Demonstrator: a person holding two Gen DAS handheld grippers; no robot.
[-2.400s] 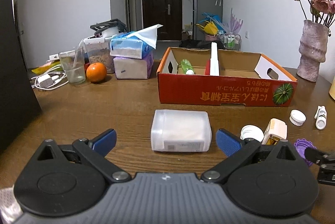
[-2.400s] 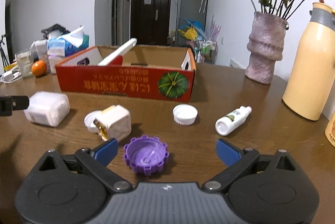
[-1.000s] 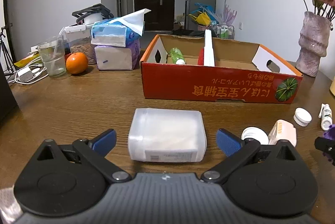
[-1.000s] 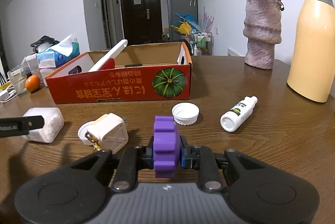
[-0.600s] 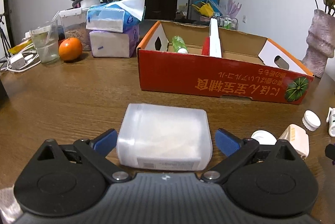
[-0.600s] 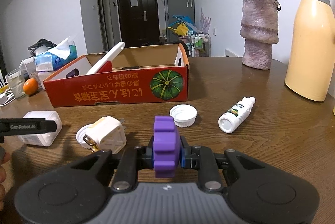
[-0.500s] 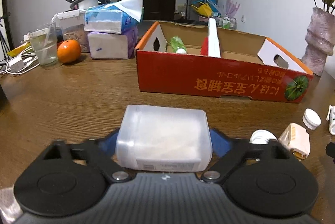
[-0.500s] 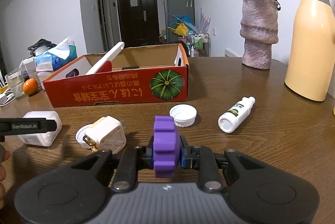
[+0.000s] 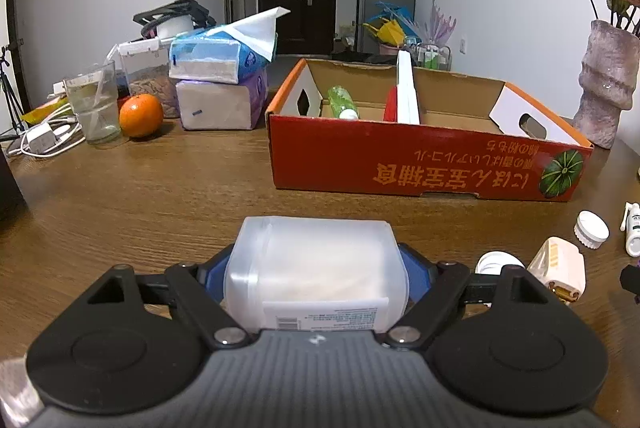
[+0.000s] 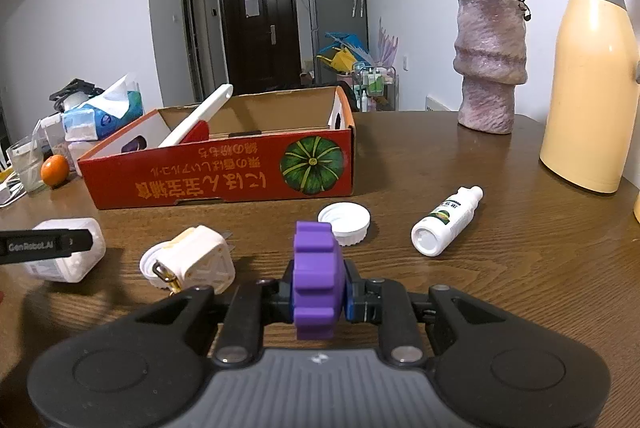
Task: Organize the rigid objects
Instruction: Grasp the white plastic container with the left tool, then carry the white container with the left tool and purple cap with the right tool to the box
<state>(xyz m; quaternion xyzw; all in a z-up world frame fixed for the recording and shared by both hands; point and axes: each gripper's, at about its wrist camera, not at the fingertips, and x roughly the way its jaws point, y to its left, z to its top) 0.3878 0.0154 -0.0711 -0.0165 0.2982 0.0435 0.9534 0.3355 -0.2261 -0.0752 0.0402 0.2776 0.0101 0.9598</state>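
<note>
Now the left gripper (image 9: pixel 316 276) jaws clamp a frosted, rounded plastic tub (image 9: pixel 316 268) before the red carton (image 9: pixel 420 163); right gripper (image 10: pixel 318 292) jaws pinch a ridged purple cap (image 10: pixel 318 280), held level over the wood-grain worktop (image 10: pixel 500 268)

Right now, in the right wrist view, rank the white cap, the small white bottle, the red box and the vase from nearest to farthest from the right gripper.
1. White cap, just ahead of the right gripper, which holds the purple lid.
2. Small white bottle, lying ahead to the right.
3. Red box, ahead to the left.
4. Vase, far right, at the table's back.
</note>
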